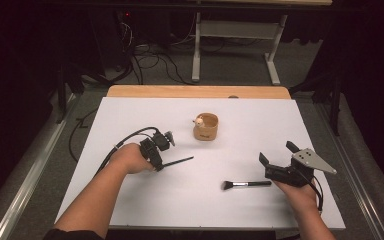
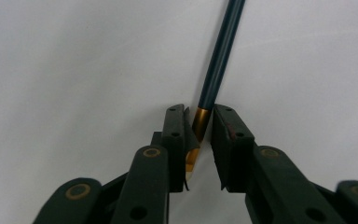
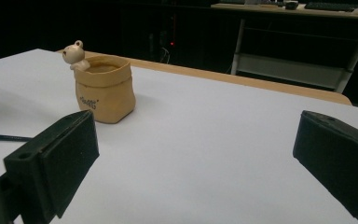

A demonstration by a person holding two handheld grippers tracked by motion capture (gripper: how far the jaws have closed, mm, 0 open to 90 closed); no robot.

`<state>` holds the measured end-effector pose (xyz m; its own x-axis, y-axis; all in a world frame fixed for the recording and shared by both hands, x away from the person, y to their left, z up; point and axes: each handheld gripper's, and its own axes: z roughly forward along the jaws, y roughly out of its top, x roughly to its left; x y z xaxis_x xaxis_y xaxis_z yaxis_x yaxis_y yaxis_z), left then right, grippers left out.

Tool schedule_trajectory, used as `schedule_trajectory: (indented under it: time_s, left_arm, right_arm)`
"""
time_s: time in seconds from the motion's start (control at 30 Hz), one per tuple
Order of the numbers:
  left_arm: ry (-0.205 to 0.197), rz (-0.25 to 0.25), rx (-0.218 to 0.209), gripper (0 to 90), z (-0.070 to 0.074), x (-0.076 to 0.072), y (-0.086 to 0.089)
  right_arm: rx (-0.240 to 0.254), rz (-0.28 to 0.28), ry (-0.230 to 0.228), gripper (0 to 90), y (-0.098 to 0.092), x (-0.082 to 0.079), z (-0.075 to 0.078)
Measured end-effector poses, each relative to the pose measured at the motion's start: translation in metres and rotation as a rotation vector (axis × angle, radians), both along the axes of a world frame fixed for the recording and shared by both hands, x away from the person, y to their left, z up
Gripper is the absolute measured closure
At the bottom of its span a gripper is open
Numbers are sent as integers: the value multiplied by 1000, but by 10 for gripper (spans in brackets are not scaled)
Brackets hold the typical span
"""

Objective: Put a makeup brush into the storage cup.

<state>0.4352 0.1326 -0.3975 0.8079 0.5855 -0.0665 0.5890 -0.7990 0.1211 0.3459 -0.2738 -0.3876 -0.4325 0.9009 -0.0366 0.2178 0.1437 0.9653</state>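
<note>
A thin brush (image 2: 219,60) with a dark teal handle and a gold ferrule lies on the white table (image 1: 145,205). My left gripper (image 2: 200,135) is shut on its ferrule, the handle running out past the tips. From above, the left gripper (image 1: 159,163) points down at the table's left half and the thin brush (image 1: 180,161) sticks out to the right. My right gripper (image 1: 277,152) is open with nothing between its jaws; its fingertips (image 3: 60,163) frame bare table. A thicker makeup brush (image 1: 246,184) lies flat just left of the right hand.
A tan pouch-shaped cup (image 1: 206,127) with a small bear figure on its rim stands at the table's middle back, and ahead-left as the cup (image 3: 105,88) in the right gripper view. A wooden edge (image 1: 200,91) borders the far side.
</note>
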Motion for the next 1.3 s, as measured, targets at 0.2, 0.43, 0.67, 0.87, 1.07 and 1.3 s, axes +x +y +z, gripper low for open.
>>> schedule_trajectory:
  time_s: [0.2, 0.43, 0.67, 0.87, 1.07, 1.3]
  left_arm:
    - [-3, 10, 4, 783, 0, 0, 0]
    - [-6, 8, 3, 809, 0, 0, 1]
    - [-7, 8, 0, 833, 0, 1, 1]
    - [-8, 4, -3, 837, 0, 1, 2]
    - [-12, 3, -2, 840, 0, 0, 2]
    - [-4, -5, -15, 841, 6, -1, 5]
  right_arm:
    - [-1, 3, -1, 16, 1, 0, 0]
    - [-1, 3, 0, 16, 1, 0, 0]
    - [-2, 2, 2, 16, 1, 0, 0]
    - [-2, 3, 0, 16, 1, 0, 0]
    - [1, -1, 3, 16, 0, 0, -1]
    - [0, -2, 5, 16, -1, 0, -1]
